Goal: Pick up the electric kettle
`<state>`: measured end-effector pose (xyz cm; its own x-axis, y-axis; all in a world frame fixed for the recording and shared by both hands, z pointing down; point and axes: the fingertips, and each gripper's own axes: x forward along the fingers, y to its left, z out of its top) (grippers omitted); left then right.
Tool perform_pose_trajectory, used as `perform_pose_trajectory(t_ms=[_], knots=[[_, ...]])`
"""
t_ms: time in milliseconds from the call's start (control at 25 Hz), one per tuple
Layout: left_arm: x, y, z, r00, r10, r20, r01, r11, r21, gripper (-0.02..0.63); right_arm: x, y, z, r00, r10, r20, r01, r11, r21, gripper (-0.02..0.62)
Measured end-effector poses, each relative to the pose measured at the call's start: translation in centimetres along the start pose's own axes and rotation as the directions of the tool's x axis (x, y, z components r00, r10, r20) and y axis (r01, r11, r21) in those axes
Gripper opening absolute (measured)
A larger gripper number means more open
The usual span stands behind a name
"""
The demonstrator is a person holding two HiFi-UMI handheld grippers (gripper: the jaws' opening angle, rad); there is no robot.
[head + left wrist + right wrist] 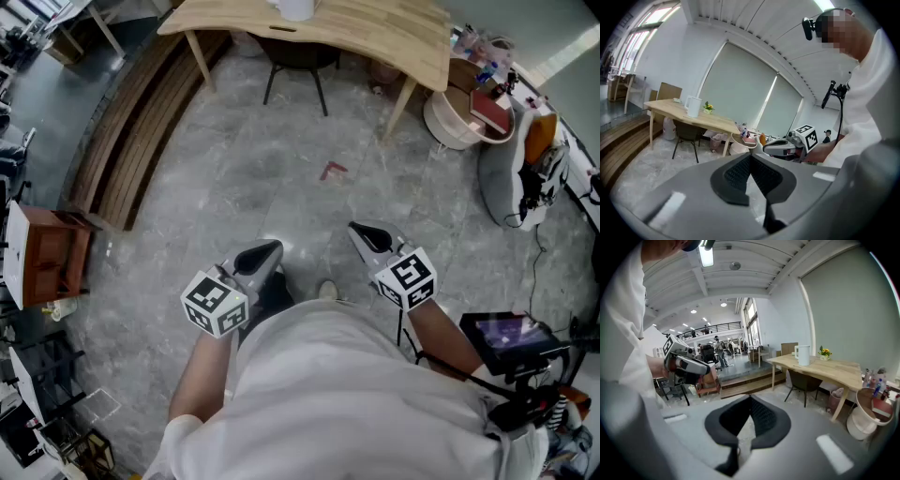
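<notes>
The white electric kettle [295,7] stands on the light wooden table [375,33] at the far end of the room, also seen in the left gripper view [693,106] and the right gripper view [803,355]. Both grippers are held in front of the person's body, well short of the table. My left gripper [267,251] is shut, its pads meeting with nothing between them [750,159]. My right gripper [361,230] is likewise shut and empty [750,400]. Each gripper shows in the other's view: the right gripper [785,146] and the left gripper [686,364].
A dark chair [300,56] sits under the table. A round wooden bin [459,117] and a grey bag [516,178] stand to its right. Wooden steps [141,122] run along the left, with a small brown stand [52,253]. Grey stone floor [281,178] lies between me and the table.
</notes>
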<state>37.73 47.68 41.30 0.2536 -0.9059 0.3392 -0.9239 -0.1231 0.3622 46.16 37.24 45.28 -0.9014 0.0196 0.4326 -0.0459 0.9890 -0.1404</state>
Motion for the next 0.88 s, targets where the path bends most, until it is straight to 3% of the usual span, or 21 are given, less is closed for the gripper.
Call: perform_pose_trajectory(t_ms=[200, 480, 640, 760, 880], knots=[[0.2, 4.7, 2.1, 1.0, 0.019, 0.015, -0.02, 0.999, 0.031, 0.006, 3.2, -1.6, 2.1, 1.0, -0.018, 0.005, 0.018, 0.999, -0.032, 0.002], [-0.2, 15.5, 7.2, 1.0, 0.014, 0.022, -0.015, 0.998, 0.059, 0.006, 11.1, -3.1, 7.5, 0.994, -0.113, 0.001, 0.113, 0.994, -0.001, 0.002], [-1.0, 22.2, 9.0, 1.0, 0.003, -0.026, 0.0, 0.994, 0.105, 0.008, 16.0, -4.1, 10.9, 0.981, -0.191, 0.038, 0.19, 0.981, 0.04, 0.003], [-0.6, 26.8, 10.2, 0.998, -0.001, -0.057, 0.008, 0.991, 0.136, 0.087, 19.3, -5.1, 13.5, 0.969, -0.238, 0.062, 0.235, 0.971, 0.053, 0.026], [1.4, 29.7, 11.8, 0.999, 0.002, -0.051, 0.006, 0.989, 0.15, 0.092, 21.2, -6.9, 15.1, 0.961, -0.269, 0.064, 0.265, 0.962, 0.07, 0.045]])
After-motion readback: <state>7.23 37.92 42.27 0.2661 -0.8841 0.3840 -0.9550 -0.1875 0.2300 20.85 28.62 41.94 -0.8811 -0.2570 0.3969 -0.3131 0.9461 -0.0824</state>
